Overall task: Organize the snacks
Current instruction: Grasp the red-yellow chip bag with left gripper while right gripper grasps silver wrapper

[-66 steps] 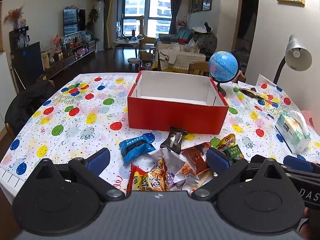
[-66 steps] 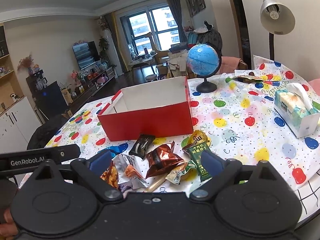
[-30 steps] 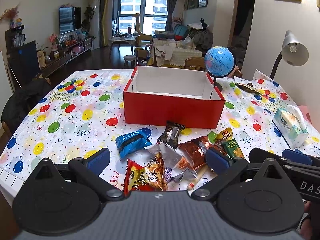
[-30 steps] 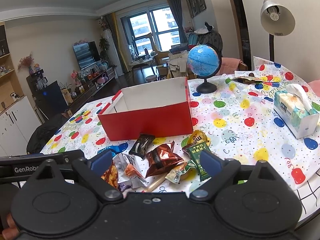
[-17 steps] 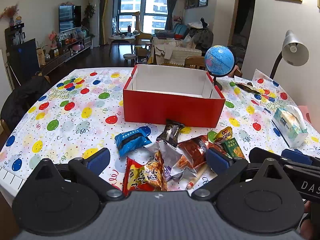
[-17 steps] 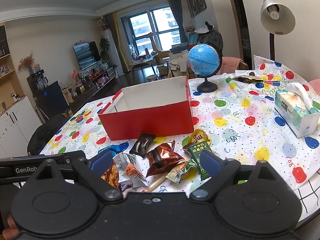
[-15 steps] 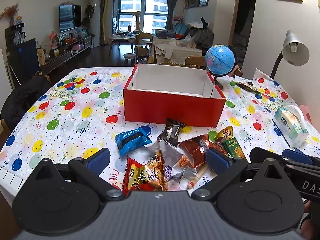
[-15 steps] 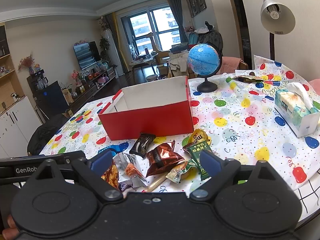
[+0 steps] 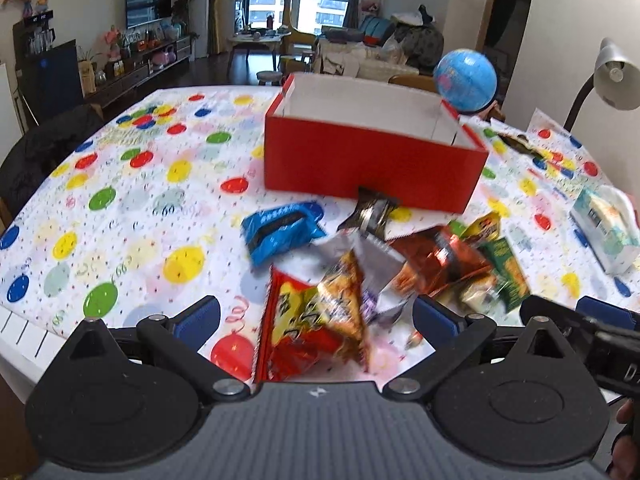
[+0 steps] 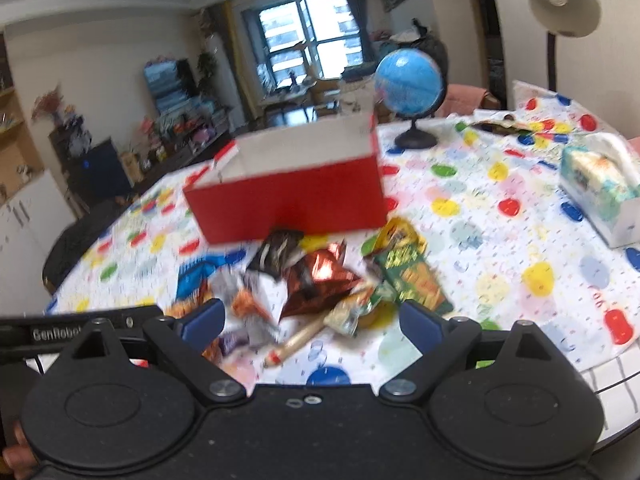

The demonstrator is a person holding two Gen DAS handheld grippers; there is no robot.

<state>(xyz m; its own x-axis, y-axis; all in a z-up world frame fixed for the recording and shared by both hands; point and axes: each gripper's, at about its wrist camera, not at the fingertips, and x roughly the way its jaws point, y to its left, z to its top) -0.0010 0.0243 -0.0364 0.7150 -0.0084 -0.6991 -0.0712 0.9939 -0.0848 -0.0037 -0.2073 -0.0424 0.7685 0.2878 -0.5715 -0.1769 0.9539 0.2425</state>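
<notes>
Snack pile (image 9: 384, 272) lies on worktop (image 9: 120, 208) dead ahead of both my wide, empty grippers, left gripper (image 9: 316, 318) and right gripper (image 10: 310, 318); red box (image 9: 372, 160) just beyond; red chip bag (image 9: 304, 320) nearest left

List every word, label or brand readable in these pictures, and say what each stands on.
"GenRobo", cut off: left gripper's body, seen from the right wrist view.
"D", cut off: right gripper's body, seen from the left wrist view.
Print on the red chip bag, blue packet and green packet: too blurred to read.
</notes>
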